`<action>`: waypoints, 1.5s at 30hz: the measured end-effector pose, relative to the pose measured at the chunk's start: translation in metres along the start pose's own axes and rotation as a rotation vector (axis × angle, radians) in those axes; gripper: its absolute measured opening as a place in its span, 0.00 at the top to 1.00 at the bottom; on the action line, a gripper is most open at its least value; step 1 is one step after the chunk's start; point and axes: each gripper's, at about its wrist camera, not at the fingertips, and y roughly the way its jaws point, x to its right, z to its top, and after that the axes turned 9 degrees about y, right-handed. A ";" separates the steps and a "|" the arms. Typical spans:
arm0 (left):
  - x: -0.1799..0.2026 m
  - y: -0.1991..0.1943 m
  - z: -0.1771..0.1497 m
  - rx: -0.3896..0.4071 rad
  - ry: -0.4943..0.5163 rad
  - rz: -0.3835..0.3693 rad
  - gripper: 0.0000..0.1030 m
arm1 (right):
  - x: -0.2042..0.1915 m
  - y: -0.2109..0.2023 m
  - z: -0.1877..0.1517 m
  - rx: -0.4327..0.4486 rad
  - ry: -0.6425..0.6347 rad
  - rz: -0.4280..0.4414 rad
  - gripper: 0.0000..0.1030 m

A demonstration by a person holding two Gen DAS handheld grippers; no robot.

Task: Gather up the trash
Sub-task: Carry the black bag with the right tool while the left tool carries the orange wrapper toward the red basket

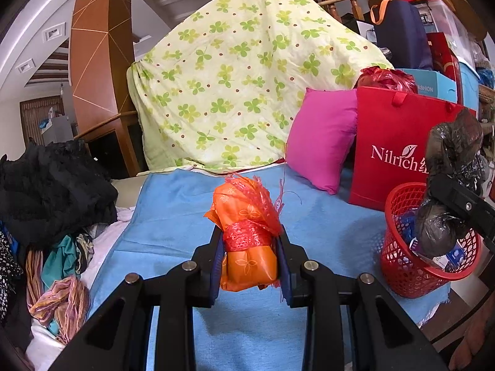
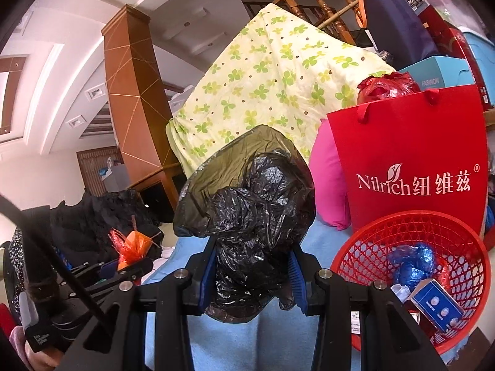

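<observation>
The left gripper (image 1: 249, 266) had its jaws pinched on an orange bundle (image 1: 247, 235), a wad of orange plastic bound round the middle with red netting, which stood upright between the blue pads and clear of the blue cloth (image 1: 173, 216) beneath it. The right gripper (image 2: 251, 278) had its jaws clamped on a crumpled black plastic bag (image 2: 247, 210), whose loose top billowed out above the pads; in the left wrist view the same bag hung just over the rim of the red mesh basket (image 1: 399, 266), at the right side of the cloth.

The basket already held some rubbish: a scrunched blue plastic bag (image 2: 413, 262) and a small blue carton (image 2: 437, 304) lay inside it (the carton tilted against the wall). Directly behind the basket stood a red paper bag (image 2: 411, 154) printed "Nilrich", with a red crinkled bag (image 2: 386, 86) poking from its top, and a pink cushion (image 1: 321, 142) leaned beside it. A sheet with a green clover print (image 1: 241, 86) was draped over something tall at the back. To the left of the cloth lay a heap of dark clothes (image 1: 52, 185) and striped scarves (image 1: 62, 303).
</observation>
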 end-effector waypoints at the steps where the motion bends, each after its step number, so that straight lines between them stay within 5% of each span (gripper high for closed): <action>1: 0.002 -0.001 0.000 0.001 0.003 -0.001 0.68 | 0.000 -0.001 0.000 0.001 0.001 0.000 0.57; 45: 0.025 -0.006 0.003 0.008 0.071 -0.056 0.68 | 0.002 -0.023 -0.004 0.037 0.030 0.004 0.56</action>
